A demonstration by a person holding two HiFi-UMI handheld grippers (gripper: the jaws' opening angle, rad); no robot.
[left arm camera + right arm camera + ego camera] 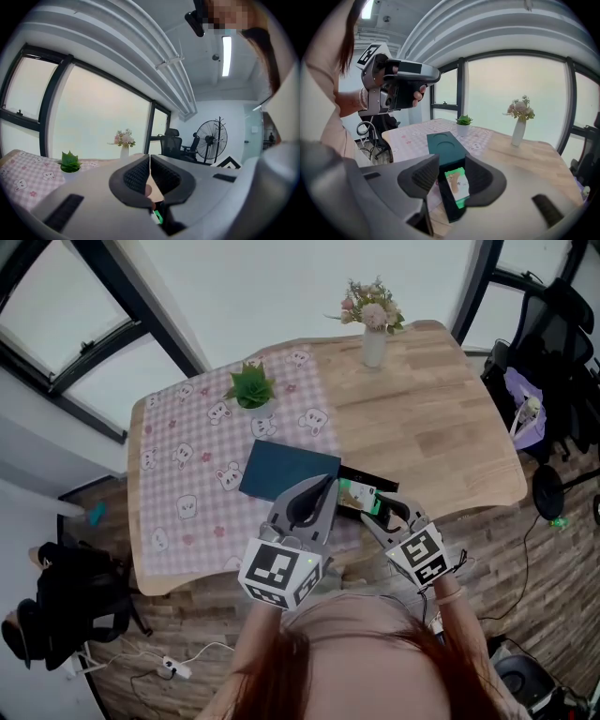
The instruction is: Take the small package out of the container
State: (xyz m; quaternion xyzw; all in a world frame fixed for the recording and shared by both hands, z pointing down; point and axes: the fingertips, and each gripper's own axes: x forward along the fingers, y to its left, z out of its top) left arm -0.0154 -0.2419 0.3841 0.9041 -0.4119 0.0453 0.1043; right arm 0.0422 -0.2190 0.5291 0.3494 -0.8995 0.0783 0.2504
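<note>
Inside the container (446, 203), the small package (457, 184) is judged light, crushable, best pinched by its long edges; the right hand-held gripper (452, 160) is held apart, the left hand-held gripper (150, 161) together.

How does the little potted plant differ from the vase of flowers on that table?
The potted plant is low, with spiky green leaves in a squat white pot; the vase of flowers is tall and slim, with pinkish blooms. The potted plant stands on the pink checked cloth; the vase of flowers stands on the bare wooden tabletop. Both stand upright in white holders.
</note>
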